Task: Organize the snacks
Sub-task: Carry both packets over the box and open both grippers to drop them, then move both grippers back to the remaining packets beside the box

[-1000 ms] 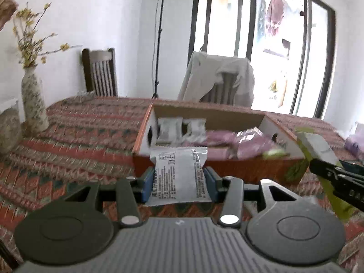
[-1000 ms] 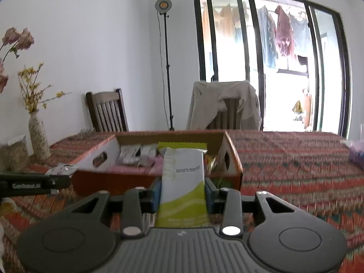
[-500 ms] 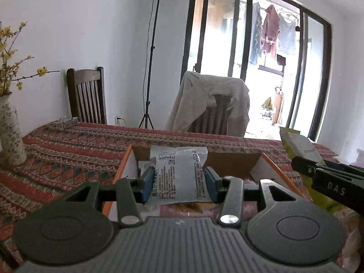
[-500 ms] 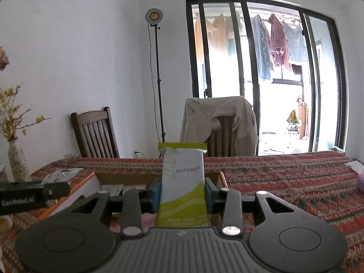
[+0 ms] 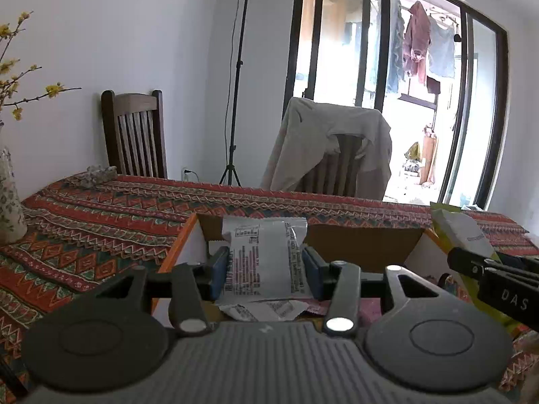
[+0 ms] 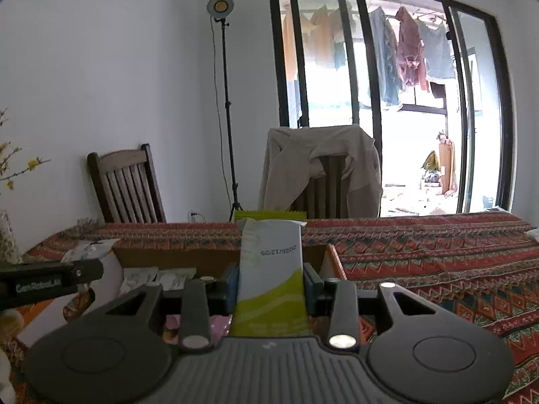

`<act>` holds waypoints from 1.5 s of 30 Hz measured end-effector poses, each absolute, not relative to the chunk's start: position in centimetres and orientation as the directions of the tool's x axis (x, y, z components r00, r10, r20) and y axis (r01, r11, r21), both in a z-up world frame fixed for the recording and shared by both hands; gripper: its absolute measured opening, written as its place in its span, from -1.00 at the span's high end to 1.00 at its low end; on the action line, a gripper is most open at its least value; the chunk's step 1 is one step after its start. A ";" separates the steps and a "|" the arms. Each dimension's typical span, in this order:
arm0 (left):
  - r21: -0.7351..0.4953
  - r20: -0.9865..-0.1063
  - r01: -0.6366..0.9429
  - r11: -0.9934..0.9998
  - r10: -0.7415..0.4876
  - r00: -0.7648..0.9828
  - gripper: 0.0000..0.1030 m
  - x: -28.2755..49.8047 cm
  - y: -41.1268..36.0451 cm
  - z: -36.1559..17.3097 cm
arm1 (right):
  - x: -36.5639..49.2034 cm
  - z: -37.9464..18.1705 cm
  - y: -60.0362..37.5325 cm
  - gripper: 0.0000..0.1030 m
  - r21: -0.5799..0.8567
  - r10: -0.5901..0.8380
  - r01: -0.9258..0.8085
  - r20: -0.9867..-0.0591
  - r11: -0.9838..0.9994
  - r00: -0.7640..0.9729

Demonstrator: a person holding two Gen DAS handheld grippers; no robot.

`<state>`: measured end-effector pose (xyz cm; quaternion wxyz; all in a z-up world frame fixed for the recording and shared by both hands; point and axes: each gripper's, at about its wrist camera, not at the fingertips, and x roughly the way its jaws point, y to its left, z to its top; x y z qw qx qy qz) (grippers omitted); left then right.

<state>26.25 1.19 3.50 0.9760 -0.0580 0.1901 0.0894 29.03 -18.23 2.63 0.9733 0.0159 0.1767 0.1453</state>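
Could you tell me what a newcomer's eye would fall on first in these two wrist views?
First, the two packets up front: the left hand-held gripper clamps a silver snack packet, the right hand-held gripper a white and green one. Just beyond them lies the open cardboard box on the red patterned tablecloth.

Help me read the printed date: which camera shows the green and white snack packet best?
The right wrist view: the green and white packet stands centred between the right gripper pads, date print facing the lens. The left wrist view shows only its angled top end at the right edge.
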 end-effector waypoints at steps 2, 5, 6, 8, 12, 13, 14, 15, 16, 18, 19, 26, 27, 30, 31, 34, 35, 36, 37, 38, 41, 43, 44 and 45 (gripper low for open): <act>-0.075 -0.387 -0.201 0.977 0.157 0.908 0.07 26.4 1.3 3.2 | 29.0 2.4 -18.0 0.28 0.077 0.292 -0.284 -0.346 0.956 0.892; -0.079 -0.390 -0.201 0.976 0.155 0.908 0.06 26.5 1.5 2.7 | 28.7 2.1 -17.9 0.20 0.075 0.296 -0.288 -0.351 0.955 0.888; -0.081 -0.388 -0.202 0.976 0.156 0.908 0.04 26.4 1.6 2.7 | 28.5 2.0 -18.0 0.21 0.075 0.298 -0.290 -0.348 0.954 0.889; -0.093 -0.374 -0.203 0.975 0.155 0.914 -0.15 26.1 1.8 2.6 | 28.3 2.1 -18.1 -0.18 0.083 0.305 -0.294 -0.342 0.952 0.889; -0.116 -0.322 -0.227 0.967 0.180 0.930 -0.99 25.1 2.1 2.9 | 27.9 2.2 -18.5 -0.84 0.092 0.302 -0.288 -0.317 0.953 0.899; -0.120 -0.308 -0.231 0.965 0.185 0.933 -1.00 24.9 2.1 3.0 | 27.9 2.2 -18.6 -0.92 0.095 0.301 -0.286 -0.316 0.954 0.900; -0.124 -0.298 -0.238 0.963 0.192 0.935 -1.00 24.7 2.1 3.0 | 27.8 2.1 -18.7 -1.00 0.097 0.298 -0.282 -0.315 0.955 0.901; -0.126 -0.295 -0.237 0.963 0.192 0.936 -1.00 24.6 2.1 3.0 | 27.9 2.1 -18.6 -1.00 0.096 0.296 -0.280 -0.317 0.955 0.901; -0.129 -0.295 -0.232 0.964 0.186 0.937 -1.00 24.6 2.0 3.0 | 27.9 2.0 -18.6 -1.00 0.093 0.290 -0.275 -0.322 0.957 0.901; -0.130 -0.300 -0.231 0.964 0.184 0.936 -1.00 24.6 2.0 3.1 | 27.9 1.9 -18.6 -1.00 0.090 0.285 -0.270 -0.325 0.959 0.902; -0.130 -0.301 -0.230 0.964 0.183 0.936 -1.00 24.6 2.0 3.0 | 27.9 1.9 -18.6 -1.00 0.089 0.284 -0.269 -0.326 0.959 0.902; -0.134 -0.310 -0.232 0.963 0.182 0.933 -1.00 24.4 2.0 3.2 | 27.8 2.2 -18.8 -1.00 0.081 0.270 -0.257 -0.323 0.963 0.907; -0.139 -0.320 -0.239 0.961 0.185 0.929 -1.00 24.3 2.0 3.5 | 27.8 2.3 -18.8 -1.00 0.079 0.269 -0.257 -0.325 0.963 0.907; -0.177 -0.309 -0.222 0.959 0.160 0.937 -1.00 23.7 1.9 4.5 | 27.6 2.8 -18.9 -1.00 0.078 0.272 -0.261 -0.317 0.962 0.909; -0.182 -0.308 -0.221 0.958 0.158 0.938 -1.00 23.5 1.9 4.9 | 27.4 3.0 -18.9 -1.00 0.079 0.275 -0.264 -0.314 0.961 0.909; -0.192 -0.292 -0.221 0.956 0.159 0.943 -1.00 22.6 1.8 6.1 | 27.0 3.7 -19.0 -1.00 0.075 0.277 -0.267 -0.308 0.961 0.910; -0.196 -0.289 -0.219 0.956 0.157 0.944 -1.00 22.3 1.8 6.4 | 26.8 4.0 -19.0 -1.00 0.074 0.276 -0.266 -0.306 0.961 0.911; -0.200 -0.288 -0.217 0.955 0.155 0.945 -1.00 22.0 1.8 6.7 | 26.6 4.3 -19.0 -1.00 0.072 0.274 -0.265 -0.303 0.962 0.913; -0.206 -0.286 -0.215 0.955 0.152 0.946 -1.00 21.7 1.8 6.9 | 26.4 4.6 -19.1 -1.00 0.070 0.274 -0.266 -0.299 0.962 0.914; -0.210 -0.284 -0.213 0.954 0.149 0.947 -1.00 21.3 1.8 7.1 | 26.1 4.8 -19.1 -1.00 0.067 0.274 -0.266 -0.295 0.962 0.915; -0.204 -0.282 -0.215 0.955 0.153 0.947 -1.00 20.2 1.8 7.5 | 25.1 5.5 -19.2 -1.00 0.059 0.275 -0.270 -0.289 0.961 0.917; -0.204 -0.281 -0.215 0.955 0.154 0.947 -1.00 19.5 1.8 7.6 | 24.3 5.7 -19.3 -1.00 0.057 0.281 -0.276 -0.287 0.959 0.916; -0.202 -0.280 -0.215 0.956 0.154 0.947 -1.00 19.0 1.8 7.7 | 23.8 5.8 -19.4 -1.00 0.057 0.282 -0.278 -0.287 0.959 0.915; -0.199 -0.280 -0.214 0.956 0.154 0.948 -1.00 18.7 1.8 7.8 | 23.5 5.9 -19.4 -1.00 0.056 0.283 -0.279 -0.289 0.959 0.915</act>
